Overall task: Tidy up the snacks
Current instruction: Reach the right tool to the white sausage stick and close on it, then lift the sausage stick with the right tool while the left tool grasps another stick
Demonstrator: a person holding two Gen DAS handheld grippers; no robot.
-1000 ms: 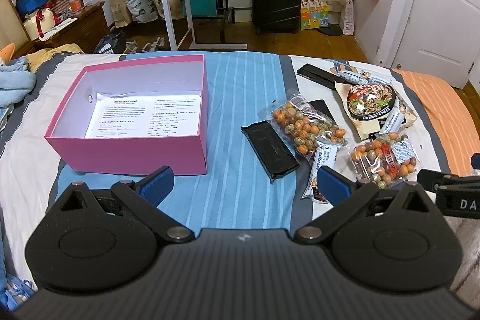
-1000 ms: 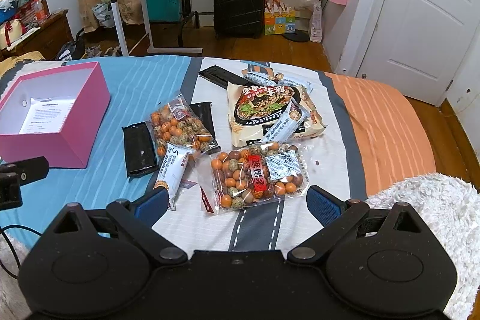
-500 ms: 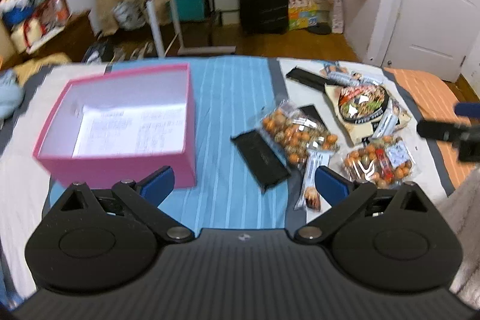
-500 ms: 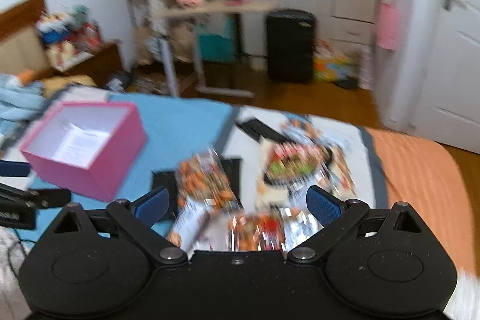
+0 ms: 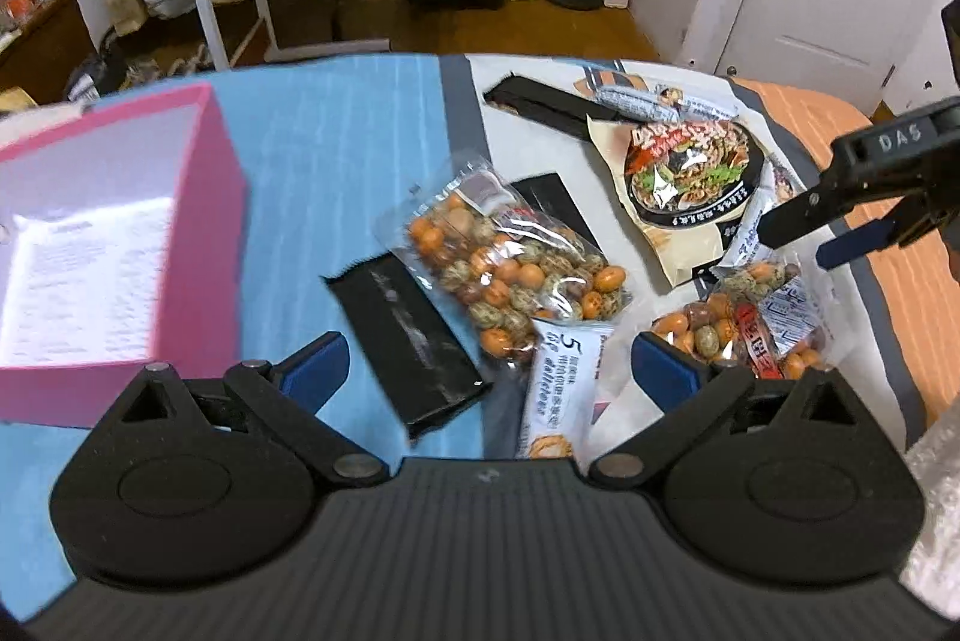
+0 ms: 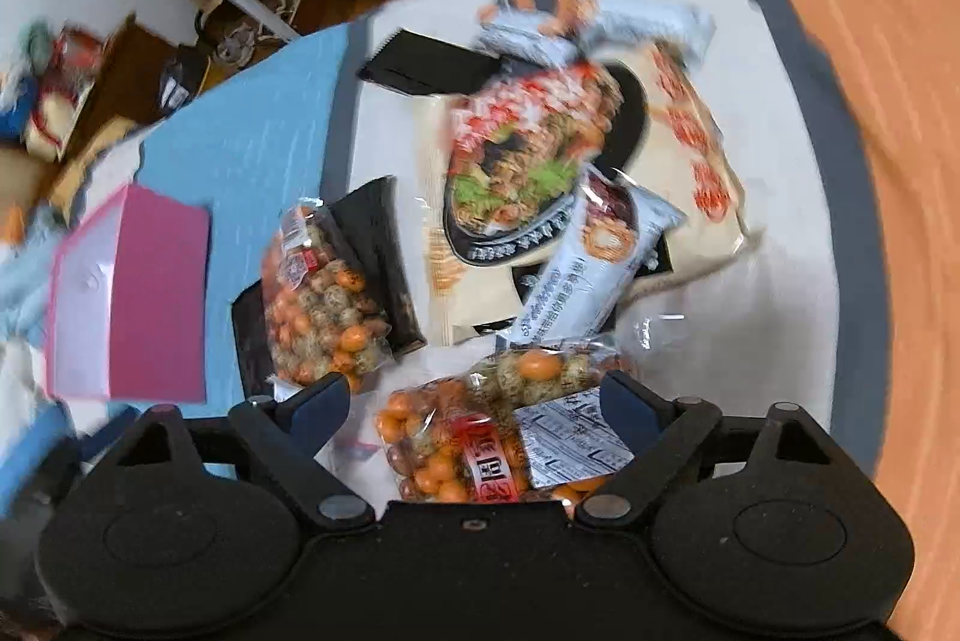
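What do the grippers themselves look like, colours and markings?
Both match: the left gripper and right gripper have matte black ribbed bodies, round side housings, metal pivot pins and blue-padded fingers. White "DAS" lettering marks the right one's side.

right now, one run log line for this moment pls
phase: reach | right gripper: open, over nut bag | left gripper: open, holding nothing | pink box: holds only paper | snacks: all on bed

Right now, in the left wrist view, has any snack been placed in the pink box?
No, the pink box holds only a printed paper sheet, with no snack packet inside it.
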